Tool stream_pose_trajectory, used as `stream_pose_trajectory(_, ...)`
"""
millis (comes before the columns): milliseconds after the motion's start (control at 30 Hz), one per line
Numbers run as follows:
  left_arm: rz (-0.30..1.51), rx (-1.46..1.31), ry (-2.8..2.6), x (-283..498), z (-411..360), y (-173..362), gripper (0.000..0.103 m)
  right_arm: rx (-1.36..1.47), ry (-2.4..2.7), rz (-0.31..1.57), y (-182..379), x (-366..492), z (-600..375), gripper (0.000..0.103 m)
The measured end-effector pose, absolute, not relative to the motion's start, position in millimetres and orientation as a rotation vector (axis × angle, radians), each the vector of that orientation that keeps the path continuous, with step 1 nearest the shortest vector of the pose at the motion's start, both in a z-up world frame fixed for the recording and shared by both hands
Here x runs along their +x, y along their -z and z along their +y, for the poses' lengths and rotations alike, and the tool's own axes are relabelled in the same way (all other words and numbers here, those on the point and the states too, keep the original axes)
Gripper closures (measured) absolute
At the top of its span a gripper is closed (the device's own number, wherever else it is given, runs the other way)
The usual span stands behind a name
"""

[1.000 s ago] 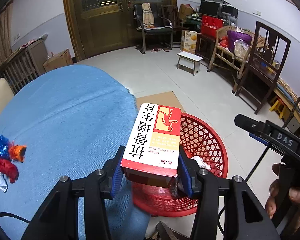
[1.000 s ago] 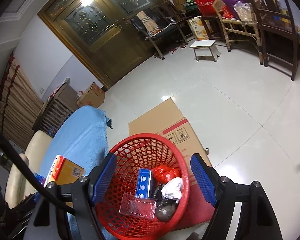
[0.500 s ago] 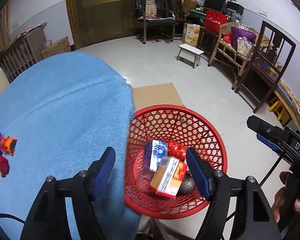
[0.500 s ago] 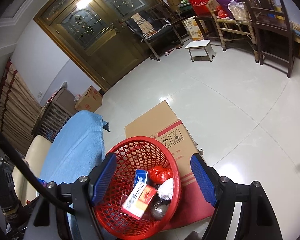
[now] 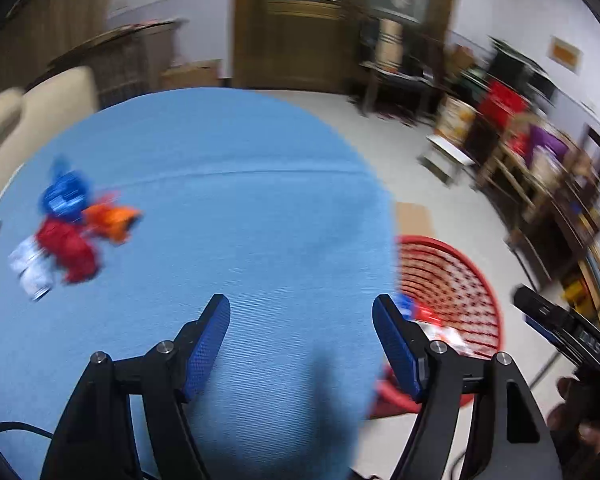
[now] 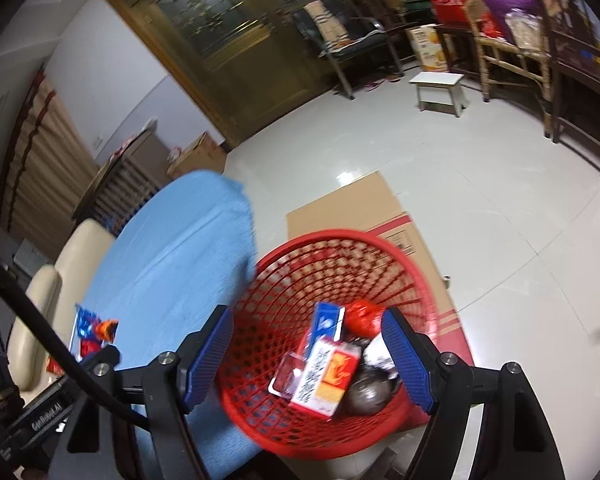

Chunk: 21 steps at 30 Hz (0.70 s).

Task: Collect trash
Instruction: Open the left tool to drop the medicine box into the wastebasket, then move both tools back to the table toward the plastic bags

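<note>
**Box in the basket, wrappers on the table**

The left gripper (image 5: 301, 332) hung over the blue tablecloth (image 5: 236, 216), jaws spread and empty after just opening. The right gripper (image 6: 307, 344) stood spread above the red basket (image 6: 416, 264), where the red-and-white box (image 6: 327, 382) lay. Farther off, crumpled wrappers (image 5: 70, 230) lay clustered on the cloth.

We observe a red mesh basket (image 6: 332, 340) on the floor beside the bench (image 5: 228, 240), containing a red-and-white box (image 6: 326, 380) lying tilted among other trash. Crumpled blue, orange, red and white wrappers (image 5: 68, 228) lie clustered on the bench.
</note>
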<state>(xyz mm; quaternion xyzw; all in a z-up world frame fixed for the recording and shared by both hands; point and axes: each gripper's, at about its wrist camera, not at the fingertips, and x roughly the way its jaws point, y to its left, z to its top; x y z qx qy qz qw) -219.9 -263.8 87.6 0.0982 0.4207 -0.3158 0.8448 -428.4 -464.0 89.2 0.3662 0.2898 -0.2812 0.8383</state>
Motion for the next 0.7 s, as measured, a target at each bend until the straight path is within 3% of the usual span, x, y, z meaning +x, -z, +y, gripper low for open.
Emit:
stream_pose_trajectory(300, 0.918, 0.047, 0.445, -177.0, -160.0, -76.0, 0.028, 0.698, 0.490, 0.685, -91.0, -382.8, -418.9, 0.023)
stream_pose_trajectory(700, 0.933, -0.039, 0.275, -153.3, -76.7, -63.2, 0.028, 0.508, 0.284, 0.788, -101.2, -299.8, -339.8, 0.023)
